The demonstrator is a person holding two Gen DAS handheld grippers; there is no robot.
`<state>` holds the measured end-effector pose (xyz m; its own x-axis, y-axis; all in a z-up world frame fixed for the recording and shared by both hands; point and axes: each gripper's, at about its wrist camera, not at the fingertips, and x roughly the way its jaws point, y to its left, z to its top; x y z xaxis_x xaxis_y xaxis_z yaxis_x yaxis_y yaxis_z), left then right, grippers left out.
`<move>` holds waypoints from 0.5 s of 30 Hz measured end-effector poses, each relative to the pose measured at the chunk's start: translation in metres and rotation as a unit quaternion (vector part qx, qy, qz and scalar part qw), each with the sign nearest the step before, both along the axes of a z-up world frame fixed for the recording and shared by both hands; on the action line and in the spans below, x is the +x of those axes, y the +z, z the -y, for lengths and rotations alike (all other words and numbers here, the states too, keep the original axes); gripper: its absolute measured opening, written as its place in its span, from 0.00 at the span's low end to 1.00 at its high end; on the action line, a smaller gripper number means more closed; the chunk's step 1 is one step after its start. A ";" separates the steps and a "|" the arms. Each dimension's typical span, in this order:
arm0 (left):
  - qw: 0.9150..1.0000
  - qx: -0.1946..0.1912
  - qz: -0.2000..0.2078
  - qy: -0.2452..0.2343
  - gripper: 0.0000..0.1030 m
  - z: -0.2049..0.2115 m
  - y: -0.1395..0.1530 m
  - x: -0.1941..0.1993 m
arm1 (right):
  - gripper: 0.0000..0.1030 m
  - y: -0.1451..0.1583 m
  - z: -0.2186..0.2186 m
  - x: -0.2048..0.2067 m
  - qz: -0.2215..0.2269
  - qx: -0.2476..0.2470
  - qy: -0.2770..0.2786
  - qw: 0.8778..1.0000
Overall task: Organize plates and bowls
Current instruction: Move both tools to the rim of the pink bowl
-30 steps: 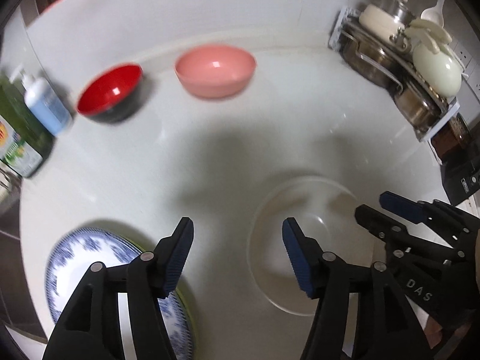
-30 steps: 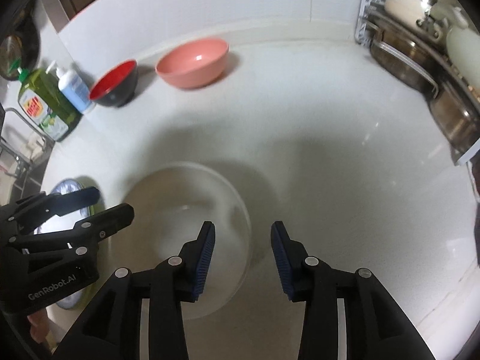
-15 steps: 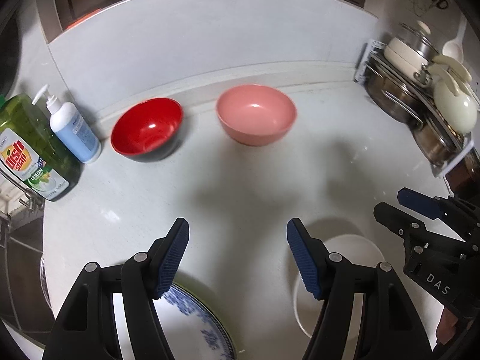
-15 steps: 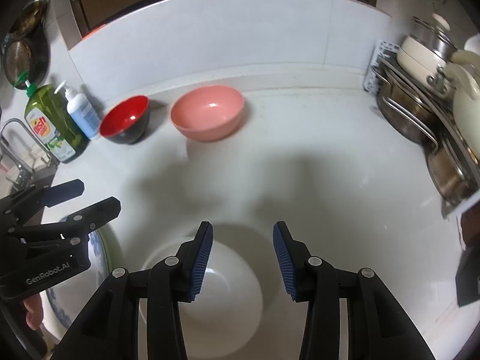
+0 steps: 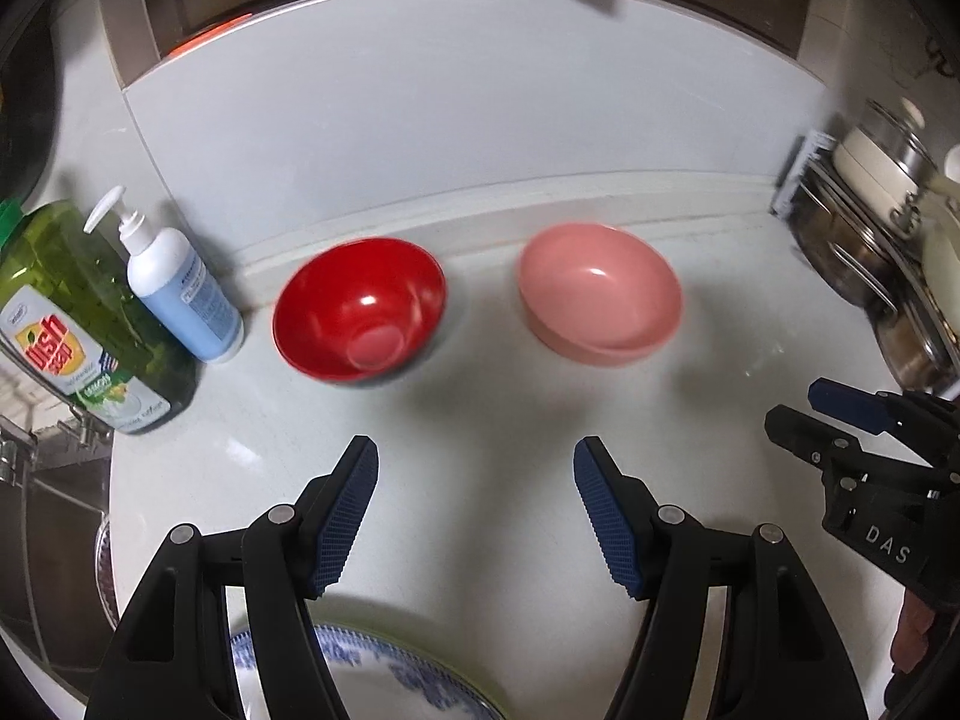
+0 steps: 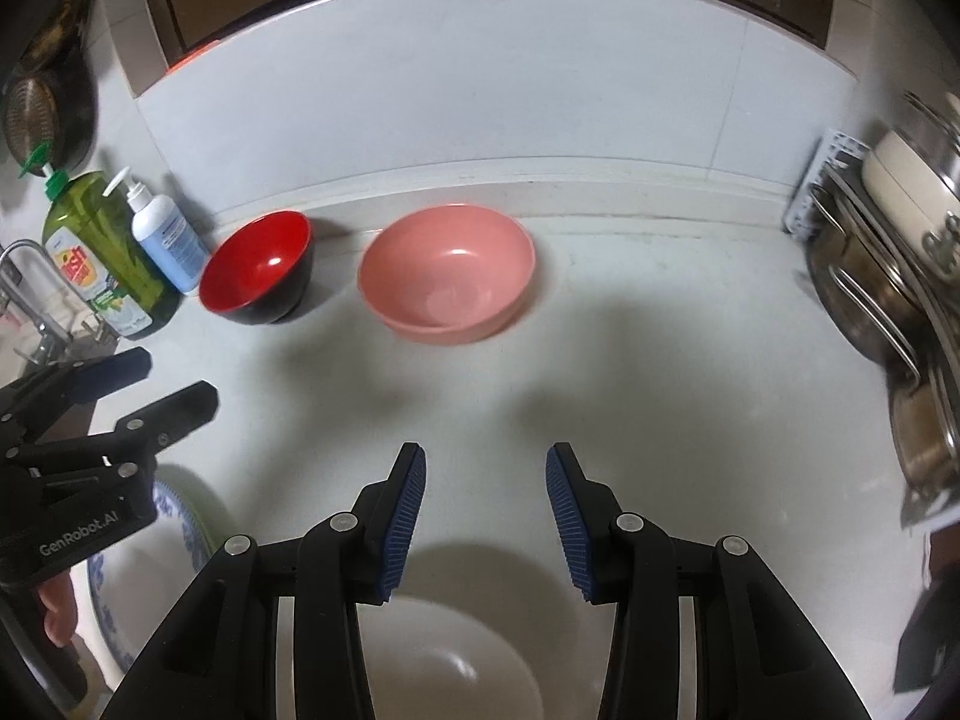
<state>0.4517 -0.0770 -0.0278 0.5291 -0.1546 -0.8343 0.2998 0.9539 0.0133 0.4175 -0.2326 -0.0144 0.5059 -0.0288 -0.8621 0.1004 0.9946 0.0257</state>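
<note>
A red bowl [image 5: 360, 312] [image 6: 258, 282] and a pink bowl [image 5: 600, 294] [image 6: 447, 273] stand side by side near the back wall. A white bowl [image 6: 444, 660] sits on the counter just below my right gripper [image 6: 486, 498], which is open and empty. A blue-patterned plate [image 5: 390, 678] [image 6: 174, 516] lies under my left gripper [image 5: 474, 504], which is open and empty. Both grippers hover above the counter, well short of the two far bowls.
A green dish soap bottle [image 5: 78, 318] and a white pump bottle [image 5: 180, 294] stand at the left beside a sink [image 5: 54, 480]. A rack of pots and lids [image 6: 888, 276] lines the right side. The white counter [image 5: 510, 408] stretches between.
Both grippers have risen and tilted up and back from the white bowl and plate. The far bowls and the wall now fill the views. Both stayed open.
</note>
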 end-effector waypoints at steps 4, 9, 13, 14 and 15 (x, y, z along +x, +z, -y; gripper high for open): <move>1.000 0.001 0.005 0.003 0.65 0.002 -0.003 0.020 | 0.42 -0.003 0.005 0.023 -0.002 -0.001 0.005 1.000; 1.000 -0.010 -0.007 -0.011 0.65 0.015 -0.008 0.050 | 0.42 -0.007 0.010 0.054 -0.001 0.007 0.014 1.000; 1.000 -0.017 -0.009 -0.023 0.65 0.031 -0.011 0.068 | 0.42 -0.010 0.021 0.076 0.000 0.020 0.006 1.000; 0.999 -0.019 -0.013 -0.027 0.65 0.036 -0.013 0.074 | 0.42 -0.011 0.023 0.080 0.000 0.021 0.003 1.000; 0.999 -0.019 -0.017 -0.030 0.64 0.039 -0.015 0.079 | 0.42 -0.012 0.027 0.087 0.000 0.024 0.000 1.000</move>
<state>0.5309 -0.1164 -0.0428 0.4897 -0.2170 -0.8445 0.3560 0.9339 -0.0336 0.5040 -0.2593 -0.0260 0.5052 0.0134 -0.8629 0.0997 0.9923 0.0738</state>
